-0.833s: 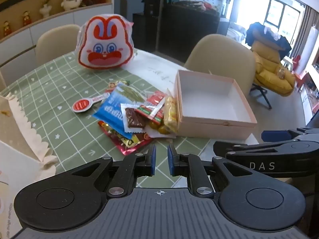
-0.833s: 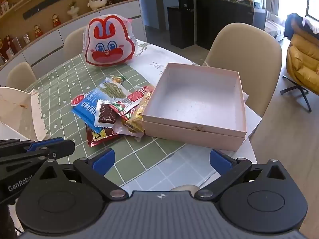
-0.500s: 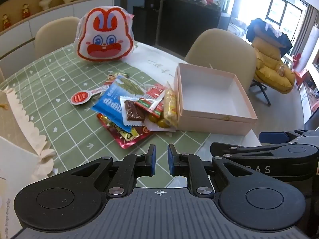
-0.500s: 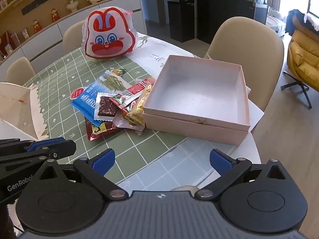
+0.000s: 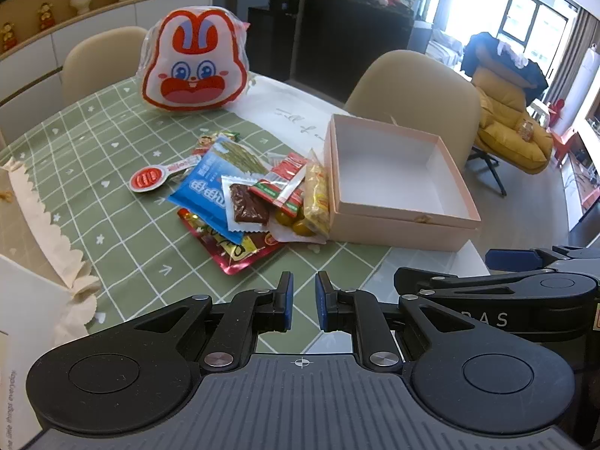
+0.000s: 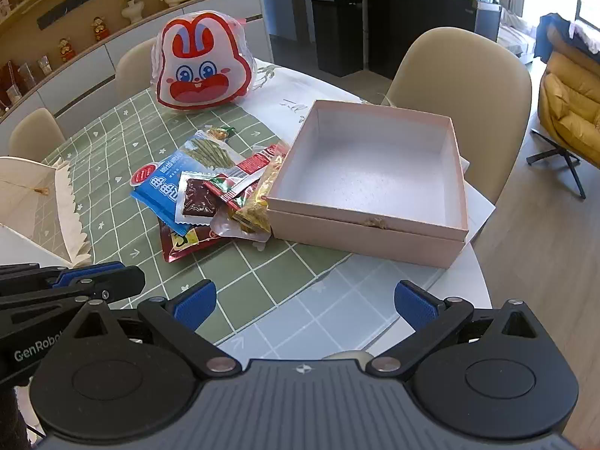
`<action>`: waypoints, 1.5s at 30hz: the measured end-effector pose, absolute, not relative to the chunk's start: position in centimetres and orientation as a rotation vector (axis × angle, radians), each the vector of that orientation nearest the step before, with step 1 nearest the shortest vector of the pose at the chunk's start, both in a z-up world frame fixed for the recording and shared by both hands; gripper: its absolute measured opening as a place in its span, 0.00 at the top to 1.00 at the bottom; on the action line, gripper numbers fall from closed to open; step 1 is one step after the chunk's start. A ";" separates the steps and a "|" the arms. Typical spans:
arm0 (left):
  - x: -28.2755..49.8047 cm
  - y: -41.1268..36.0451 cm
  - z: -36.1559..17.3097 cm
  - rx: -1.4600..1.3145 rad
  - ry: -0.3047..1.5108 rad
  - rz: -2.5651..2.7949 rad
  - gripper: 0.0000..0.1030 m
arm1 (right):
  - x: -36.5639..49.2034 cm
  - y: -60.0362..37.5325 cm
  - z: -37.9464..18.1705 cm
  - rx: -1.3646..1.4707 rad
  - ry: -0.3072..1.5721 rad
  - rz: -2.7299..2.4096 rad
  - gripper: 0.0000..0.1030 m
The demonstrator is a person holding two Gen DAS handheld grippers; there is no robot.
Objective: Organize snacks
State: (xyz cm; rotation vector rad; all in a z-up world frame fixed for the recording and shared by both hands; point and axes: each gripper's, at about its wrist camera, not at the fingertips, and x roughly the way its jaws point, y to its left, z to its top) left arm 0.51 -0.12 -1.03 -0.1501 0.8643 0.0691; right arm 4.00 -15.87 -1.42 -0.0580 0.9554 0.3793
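Note:
A pile of snack packets (image 5: 247, 202) lies on the green checked tablecloth, just left of an open, empty pink box (image 5: 397, 183). The pile (image 6: 210, 195) and the box (image 6: 375, 183) also show in the right wrist view. A blue packet (image 5: 210, 187) and a clear-wrapped brown snack (image 5: 247, 206) lie on top. My left gripper (image 5: 303, 300) is nearly shut with a narrow gap and empty, above the near table edge. My right gripper (image 6: 303, 300) is open wide and empty, near the table edge in front of the box.
A large red-and-white rabbit-face bag (image 5: 195, 67) stands at the back of the table. A white serrated paper item (image 6: 45, 202) lies at the left. Beige chairs (image 6: 461, 86) ring the table. The table edge (image 6: 476, 285) runs close to the box.
Both grippers have drawn slightly closer to the pile and box. Neither jaw opening changed. Nothing on the table moved.

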 end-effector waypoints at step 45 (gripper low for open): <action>0.5 -0.2 -1.4 -0.166 0.884 0.056 0.84 | 3.7 -16.1 -1.4 -0.062 0.960 0.368 0.01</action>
